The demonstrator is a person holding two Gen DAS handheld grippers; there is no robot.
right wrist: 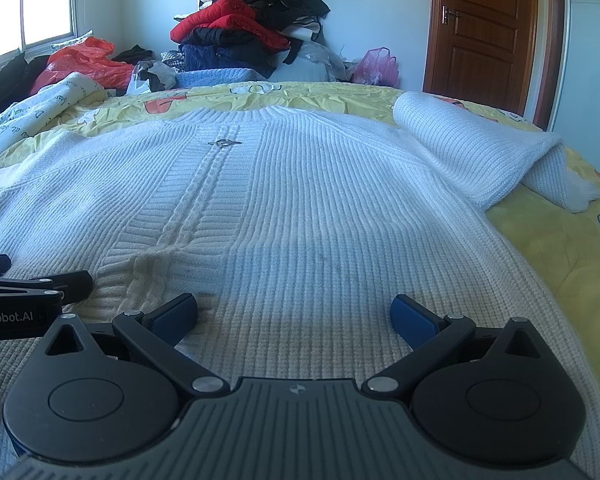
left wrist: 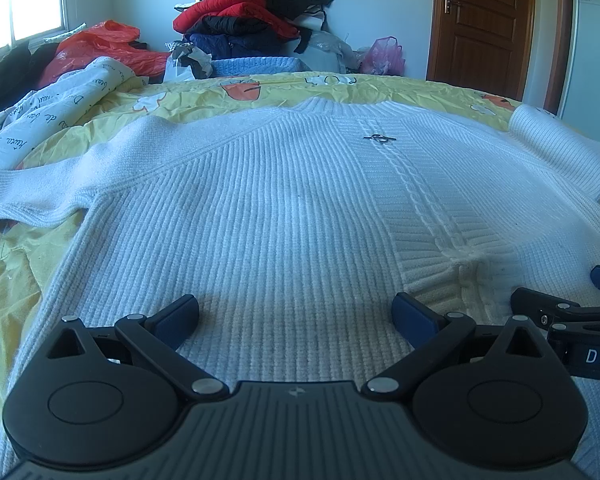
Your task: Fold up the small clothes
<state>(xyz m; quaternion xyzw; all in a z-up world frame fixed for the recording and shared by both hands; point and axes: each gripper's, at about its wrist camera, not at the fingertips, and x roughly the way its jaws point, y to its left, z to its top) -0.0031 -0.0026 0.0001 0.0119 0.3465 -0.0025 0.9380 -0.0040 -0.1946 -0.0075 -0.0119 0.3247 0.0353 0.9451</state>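
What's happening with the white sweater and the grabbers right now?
Left gripper open, right gripper open, both low over the hem. White sweater spread flat on the yellow bedcover, right sleeve bunched, unfolded. Nothing in the way.

Two black grippers: left gripper (left wrist: pixel 296 316) and right gripper (right wrist: pixel 294 314), with blue finger pads (left wrist: pixel 414 316), silver pivot screws (left wrist: pixel 382 384), ribbed grey bodies, white lettering.

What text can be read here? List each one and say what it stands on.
"DAS", cut off by the frame edge: on the right gripper body.
"nRobot.AI", start cut off: on the left gripper body.
Cursive writing on the white printed fabric: too blurred to read.
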